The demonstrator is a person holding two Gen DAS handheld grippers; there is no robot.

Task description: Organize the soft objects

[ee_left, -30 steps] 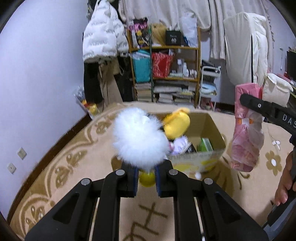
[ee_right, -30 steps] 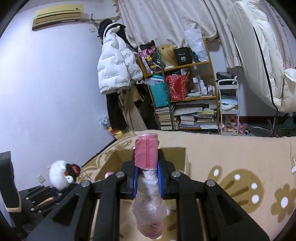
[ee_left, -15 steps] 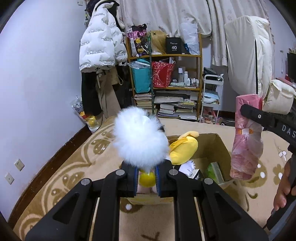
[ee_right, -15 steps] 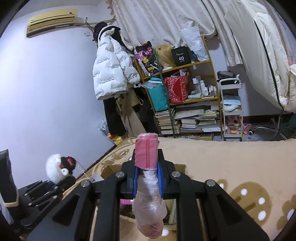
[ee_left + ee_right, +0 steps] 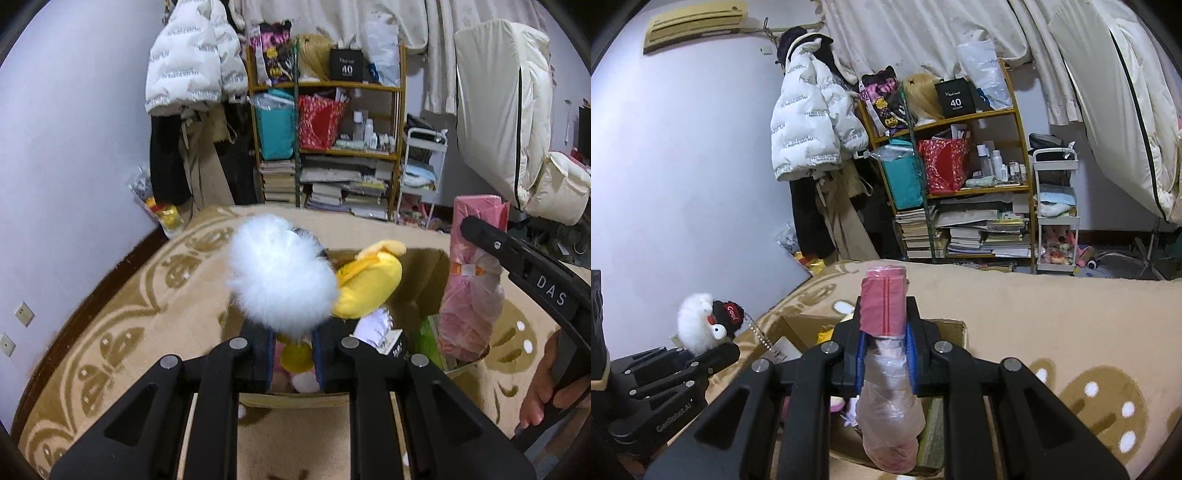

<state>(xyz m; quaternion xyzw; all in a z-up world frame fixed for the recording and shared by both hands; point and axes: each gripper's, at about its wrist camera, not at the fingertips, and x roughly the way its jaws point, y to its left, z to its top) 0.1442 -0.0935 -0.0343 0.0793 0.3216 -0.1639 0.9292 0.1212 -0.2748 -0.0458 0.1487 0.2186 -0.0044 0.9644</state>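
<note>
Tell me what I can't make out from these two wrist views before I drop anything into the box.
- Cardboard box floor: left wrist view, hidden by the white fluffy toy, yellow plush and left gripper.
- Box's near wall: right wrist view, behind the right gripper and pink bagged bundle.
- Fluffy toy's face: left wrist view, turned away.

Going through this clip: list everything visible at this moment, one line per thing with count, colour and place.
fluffy toy: one, white, black cap, in left gripper, above box
bagged bundle: one, pink, clear plastic, in right gripper, above box
box: one, brown cardboard, open, on rug
banana plush: one, yellow, in box
rug: one, beige, brown pattern, floor
shelf: one, wooden, back wall, books and bags
puffer jacket: one, white, hanging left of shelf
cart: one, white, right of shelf
left gripper: black, shut on toy
right gripper: black, shut on bundle
hand: one, on right gripper's handle
</note>
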